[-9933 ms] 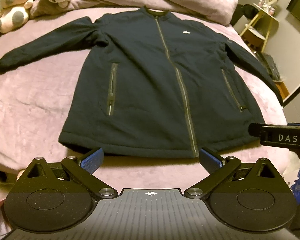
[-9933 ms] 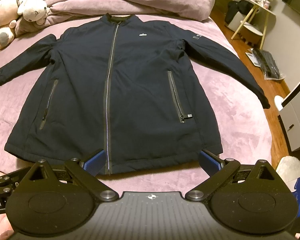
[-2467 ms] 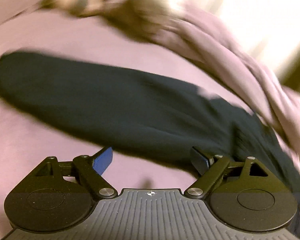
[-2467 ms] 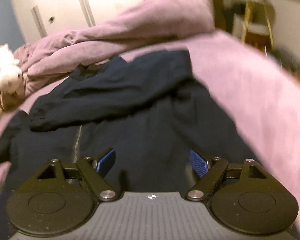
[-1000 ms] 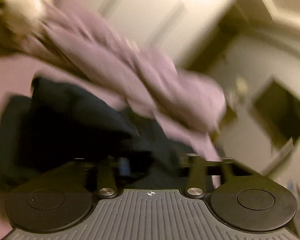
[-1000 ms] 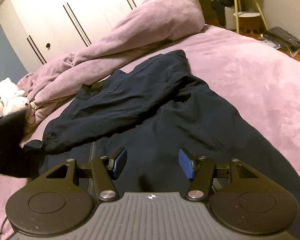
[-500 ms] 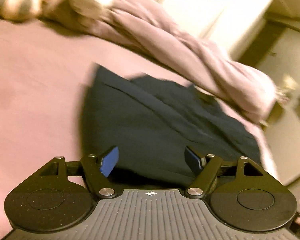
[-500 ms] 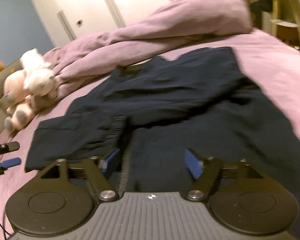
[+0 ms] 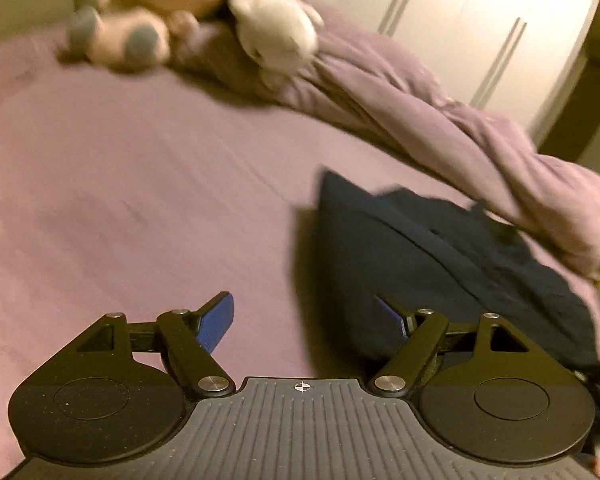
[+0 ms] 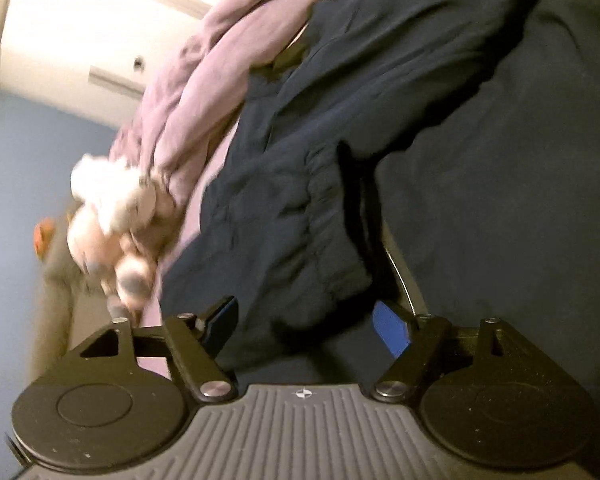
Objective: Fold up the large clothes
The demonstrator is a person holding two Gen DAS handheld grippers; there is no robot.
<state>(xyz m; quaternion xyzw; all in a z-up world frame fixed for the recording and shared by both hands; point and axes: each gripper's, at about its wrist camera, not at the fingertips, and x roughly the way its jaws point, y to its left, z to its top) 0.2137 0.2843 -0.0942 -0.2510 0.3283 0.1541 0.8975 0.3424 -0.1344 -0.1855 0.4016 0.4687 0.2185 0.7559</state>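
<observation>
Both sleeves are lying folded across the dark jacket (image 9: 440,264) on the bed (image 9: 120,184); the body fold is waiting (judging). Left gripper (image 9: 306,316) and right gripper (image 10: 304,324) are gaping, holding nothing, the left's jaws having just widened, the right's narrowed.

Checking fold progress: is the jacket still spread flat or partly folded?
Partly folded: the jacket has a sleeve lying across its front.

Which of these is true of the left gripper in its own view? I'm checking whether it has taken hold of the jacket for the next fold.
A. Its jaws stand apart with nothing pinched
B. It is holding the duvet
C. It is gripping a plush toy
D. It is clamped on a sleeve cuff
A: the left gripper shows its blue pads apart over the pink bedsheet, at the edge of the dark jacket, clamping nothing.
</observation>
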